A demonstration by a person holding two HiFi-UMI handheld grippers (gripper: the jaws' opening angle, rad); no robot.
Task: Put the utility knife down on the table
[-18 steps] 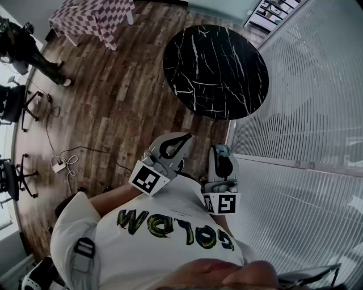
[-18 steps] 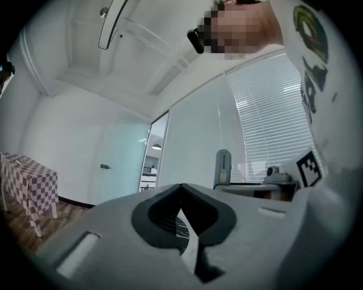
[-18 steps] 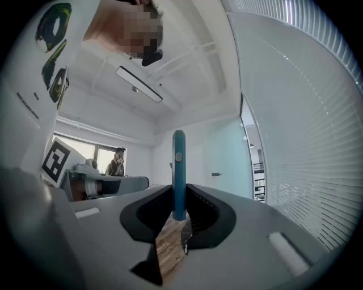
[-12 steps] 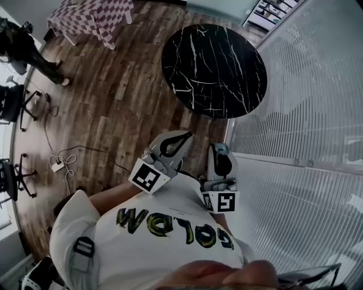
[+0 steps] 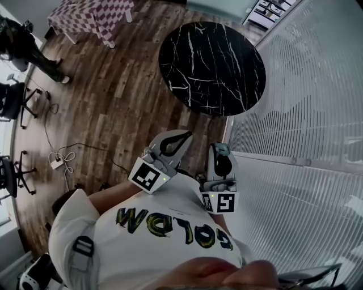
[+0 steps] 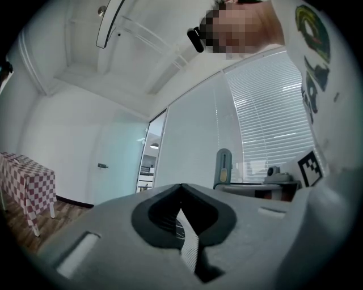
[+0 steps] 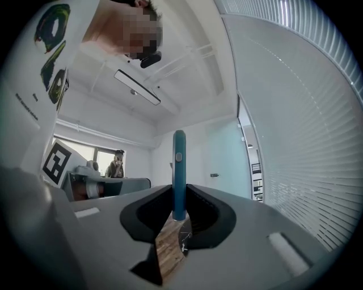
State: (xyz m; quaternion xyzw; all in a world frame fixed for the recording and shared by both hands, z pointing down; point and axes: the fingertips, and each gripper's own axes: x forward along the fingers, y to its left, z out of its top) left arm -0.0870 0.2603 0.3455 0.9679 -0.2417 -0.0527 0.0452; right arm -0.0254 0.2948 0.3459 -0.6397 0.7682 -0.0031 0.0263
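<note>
A round black marble table (image 5: 212, 68) stands on the wood floor ahead of me in the head view. Both grippers hang close to my chest, short of the table's near edge. My right gripper (image 5: 220, 149) is shut on a teal utility knife (image 7: 179, 164), which stands upright between the jaws and sticks out past their tips. From the left gripper view the same knife (image 6: 223, 167) shows to the right, upright. My left gripper (image 5: 185, 136) is shut, its tips meeting with nothing between them (image 6: 181, 188).
A glass wall with white blinds (image 5: 306, 113) runs along the right. A checked-cloth table (image 5: 93, 14) stands far left, with office chairs (image 5: 14, 102), a standing person (image 5: 25, 51) and a power strip with cables (image 5: 59, 165) along the left side.
The black table has slid slightly left and up in the head view. Both grippers keep their places and the knife stays held.
</note>
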